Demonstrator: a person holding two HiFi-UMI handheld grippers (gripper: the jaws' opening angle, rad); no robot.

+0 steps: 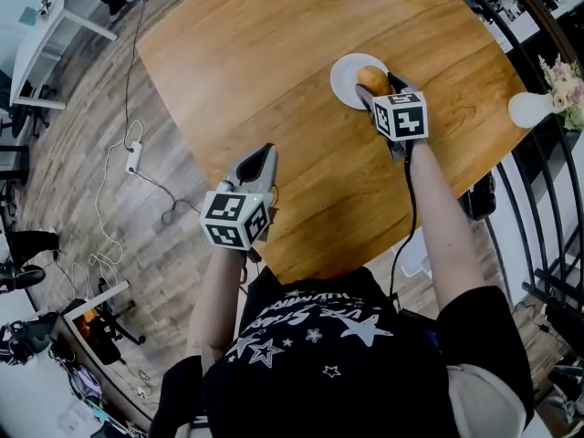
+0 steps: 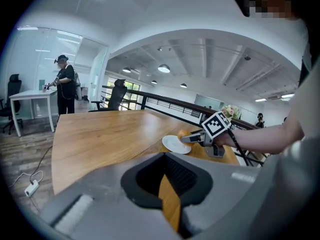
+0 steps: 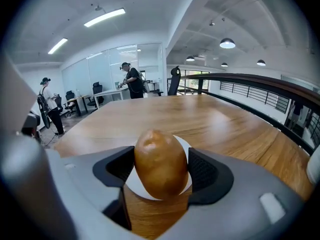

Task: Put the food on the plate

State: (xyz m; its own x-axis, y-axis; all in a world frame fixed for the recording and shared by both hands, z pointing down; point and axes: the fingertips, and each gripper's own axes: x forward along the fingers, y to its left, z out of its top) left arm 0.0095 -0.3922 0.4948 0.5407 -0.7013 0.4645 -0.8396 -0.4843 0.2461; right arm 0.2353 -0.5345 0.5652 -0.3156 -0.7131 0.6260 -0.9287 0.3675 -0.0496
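Item under task: one brown, smooth-skinned, egg-shaped potato-like food piece point(image 3: 161, 164). It is clamped in your right gripper point(image 1: 379, 88), positioned over the near edge of the small round white plate point(image 1: 345, 85) on the wooden table point(image 1: 274, 44). Whether it already rests on the plate cannot be determined from any view.

Handling assessment: the piece looks firm and fairly dense, with a rounded, slightly glossy skin that could slip sideways under a light squeeze. It does not look fragile. The present hold across its widest middle is the correct place. The plate looks light and could slide if nudged.

Right gripper: both dark pads point(image 3: 207, 171) press against the flanks of the piece and are spread to its full width. The grip appears centred.

Left gripper point(image 1: 266, 151): held over the near table edge, well apart from the plate. The jaws are drawn together to a thin slit with nothing between them.
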